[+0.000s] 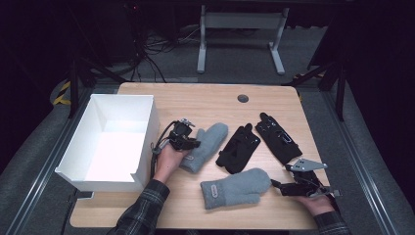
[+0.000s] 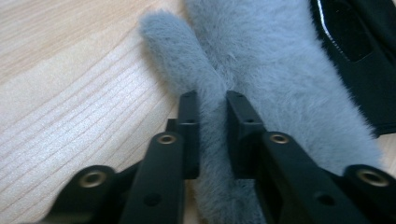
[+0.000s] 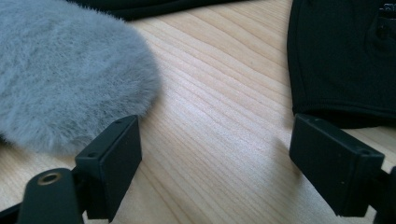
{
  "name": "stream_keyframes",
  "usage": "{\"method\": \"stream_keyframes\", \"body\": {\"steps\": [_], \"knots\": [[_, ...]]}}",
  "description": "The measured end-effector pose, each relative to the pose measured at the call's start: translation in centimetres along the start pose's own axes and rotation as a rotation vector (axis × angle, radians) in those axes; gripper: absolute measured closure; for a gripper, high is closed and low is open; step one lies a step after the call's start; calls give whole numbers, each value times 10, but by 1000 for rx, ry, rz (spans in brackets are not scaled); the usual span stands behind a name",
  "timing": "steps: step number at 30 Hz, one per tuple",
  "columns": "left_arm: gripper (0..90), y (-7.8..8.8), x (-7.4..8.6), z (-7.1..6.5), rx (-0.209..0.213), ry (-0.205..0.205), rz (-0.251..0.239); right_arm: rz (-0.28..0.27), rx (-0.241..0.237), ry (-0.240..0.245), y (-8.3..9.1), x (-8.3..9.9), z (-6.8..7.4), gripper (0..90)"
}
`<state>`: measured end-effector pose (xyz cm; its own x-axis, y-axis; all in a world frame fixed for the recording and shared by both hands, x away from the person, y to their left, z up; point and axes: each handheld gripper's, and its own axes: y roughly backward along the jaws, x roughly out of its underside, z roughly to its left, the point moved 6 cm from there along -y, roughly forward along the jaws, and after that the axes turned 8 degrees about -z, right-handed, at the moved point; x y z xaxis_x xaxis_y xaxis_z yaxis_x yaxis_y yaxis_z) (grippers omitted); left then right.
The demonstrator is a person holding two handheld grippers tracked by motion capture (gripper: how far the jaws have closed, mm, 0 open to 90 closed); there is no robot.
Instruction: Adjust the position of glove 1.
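White box: open-topped, sits at the table's 9 o'clock edge with nothing visible inside. It overhangs the left side a little. Risk: a knock from the left forearm could shove it further off.

Left gripper: at the box's 3 o'clock, jaws drawn narrow and pinching a fold of fluffy pile on the upper grey mitten. In the left gripper view the pads squeeze a thin ridge of fleece near the thumb. Risk: the bite looks shallow, mostly pile, so a quick lift could let the mitten slide out.

Upper grey mitten, place: lying on the wooden table just right of the box, tip pointing to 1 o'clock. Risk: its far edge lies close to the nearer black glove, which may drag along.

Lower grey mitten: flat at the table's 6 o'clock, cuff label up, well apart from the box. Risk: left unpaired if the carry goes wrong.

Far black glove: at 3 o'clock of the first glove, untouched.

Right gripper: jaws wide, nothing between them, resting low at 4 o'clock; the lower mitten's tip sits just beside one jaw. Risk: closing here would catch only wood or a wisp of fleece.
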<state>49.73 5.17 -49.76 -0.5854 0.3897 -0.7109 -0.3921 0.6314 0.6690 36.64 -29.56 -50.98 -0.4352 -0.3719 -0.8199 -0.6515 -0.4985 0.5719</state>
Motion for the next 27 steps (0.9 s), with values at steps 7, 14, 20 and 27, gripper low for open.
{"method": "stream_keyframes", "body": {"steps": [7, 14, 20, 27], "knots": [[823, 16, -13, -16, 68, -73, -61, 0, 0, -1, 0, 0, 0, 171], [828, 34, -25, -34, 120, -150, -107, 7, 3, -2, 0, 0, 0, 172], [831, 49, -32, -49, 138, -211, -124, 32, -8, -38, 5, -6, 1, 322], [832, 57, -36, -60, 126, -226, -132, -23, -82, 3, 17, -26, 23, 653]]}}
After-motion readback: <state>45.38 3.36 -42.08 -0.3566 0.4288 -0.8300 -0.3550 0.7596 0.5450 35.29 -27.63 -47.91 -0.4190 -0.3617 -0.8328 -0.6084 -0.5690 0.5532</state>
